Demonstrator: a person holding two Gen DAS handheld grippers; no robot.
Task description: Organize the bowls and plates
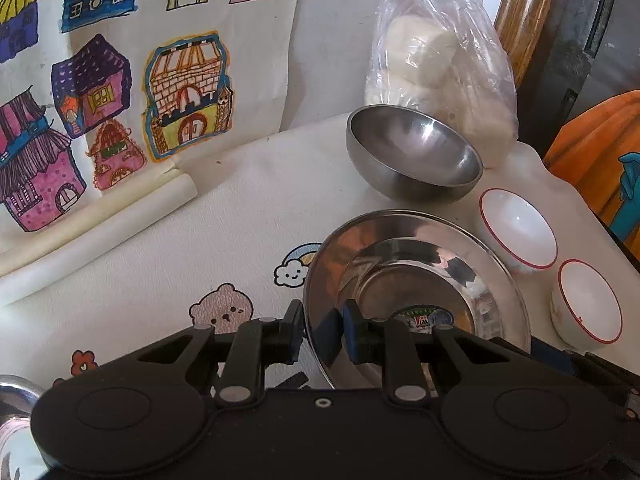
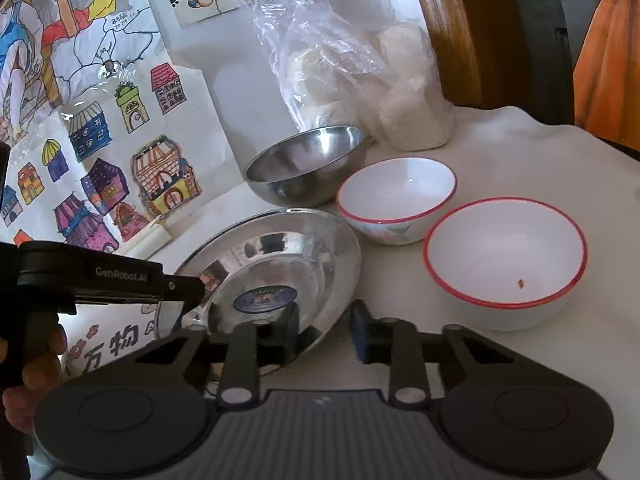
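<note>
Left claw [image 1: 322,338] is narrow, pinching the near-left rim of the steel plate [image 1: 416,280]: 1 finger outside the rim, 1 inside. The plate looks tilted, its left edge raised; contact with the worktop [image 1: 224,216] on its far side can't be confirmed.

Right claw [image 2: 326,330] is wide and holds nothing. Its left finger sits over the plate's near rim, its right finger hangs over bare worktop just right of the plate [image 2: 276,264]. Can't tell if the left finger touches the metal.

Ahead of the left claw, beyond the plate: steel bowl [image 1: 414,156], tipped toward the camera, near the plate's far rim. Behind it, a clear plastic bag of white buns [image 1: 436,68] against the wall.

Right of the plate: 2 white red-rimmed bowls. In the right wrist view the near bowl [image 2: 506,256] is just ahead-right of the right claw; the far bowl [image 2: 396,196] lies between it and the steel bowl [image 2: 306,166], close to both. In the left wrist view they are the far bowl [image 1: 518,230] and the near bowl [image 1: 588,302].

Left of both claws: children's house drawings [image 1: 116,92] on the wall, a paper roll [image 1: 100,224] at their base.
</note>
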